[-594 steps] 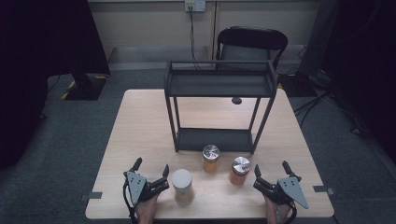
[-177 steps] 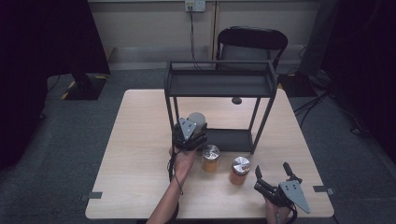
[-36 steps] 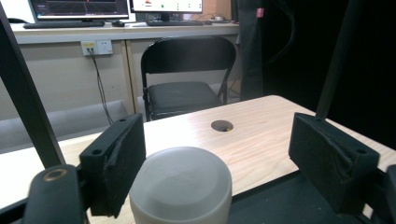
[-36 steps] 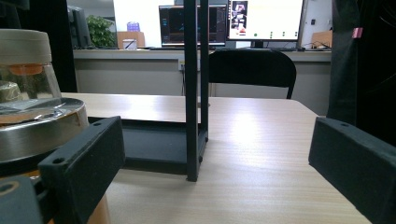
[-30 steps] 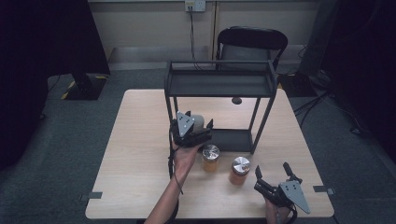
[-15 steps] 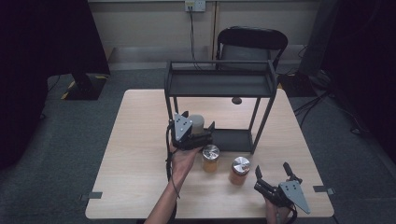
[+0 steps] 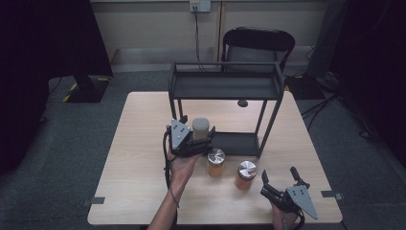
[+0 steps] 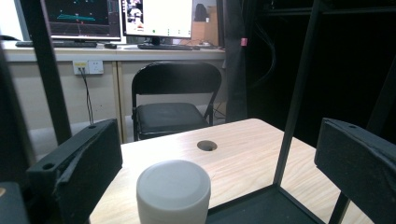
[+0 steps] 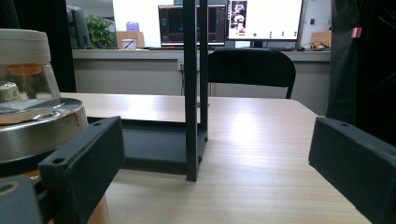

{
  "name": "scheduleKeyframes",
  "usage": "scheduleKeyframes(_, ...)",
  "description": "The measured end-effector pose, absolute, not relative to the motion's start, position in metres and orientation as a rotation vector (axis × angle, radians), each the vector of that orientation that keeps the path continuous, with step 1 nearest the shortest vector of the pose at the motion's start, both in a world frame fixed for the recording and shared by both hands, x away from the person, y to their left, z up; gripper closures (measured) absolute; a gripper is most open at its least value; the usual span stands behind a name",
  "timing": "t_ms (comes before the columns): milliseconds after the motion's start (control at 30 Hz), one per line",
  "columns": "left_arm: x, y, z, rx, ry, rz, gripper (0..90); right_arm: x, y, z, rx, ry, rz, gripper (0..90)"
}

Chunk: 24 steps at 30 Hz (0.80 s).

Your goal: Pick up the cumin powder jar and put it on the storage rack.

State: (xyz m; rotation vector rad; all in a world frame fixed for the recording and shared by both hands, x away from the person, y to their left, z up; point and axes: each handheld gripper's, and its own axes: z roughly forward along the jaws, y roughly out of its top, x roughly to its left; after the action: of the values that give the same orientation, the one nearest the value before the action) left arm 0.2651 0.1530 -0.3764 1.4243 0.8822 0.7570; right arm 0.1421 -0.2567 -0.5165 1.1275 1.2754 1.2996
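A jar with a white lid stands at the left end of the black rack's lower shelf; its base is hidden. My left gripper is open around it, held from below by a hand. In the left gripper view the jar sits between the wide jaws with a gap on each side of it. My right gripper rests open at the table's front right, with nothing between its jaws.
Two metal-lidded jars of orange stuff stand in front of the rack. The nearer one is close by my right gripper's left jaw. A black chair stands behind the wooden table.
My left gripper has drawn back to the left and toward the person, and the white-lidded jar now stands free between its jaws. The right gripper has not moved.
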Motion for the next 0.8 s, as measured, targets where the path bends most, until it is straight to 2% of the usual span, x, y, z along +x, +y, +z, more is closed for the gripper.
scheduleKeyframes(800,0.237,0.178,-0.387,1.355,0.885,0.781,0.3,0.142,-0.256,-0.516,1.132,1.274,1.298,2.8)
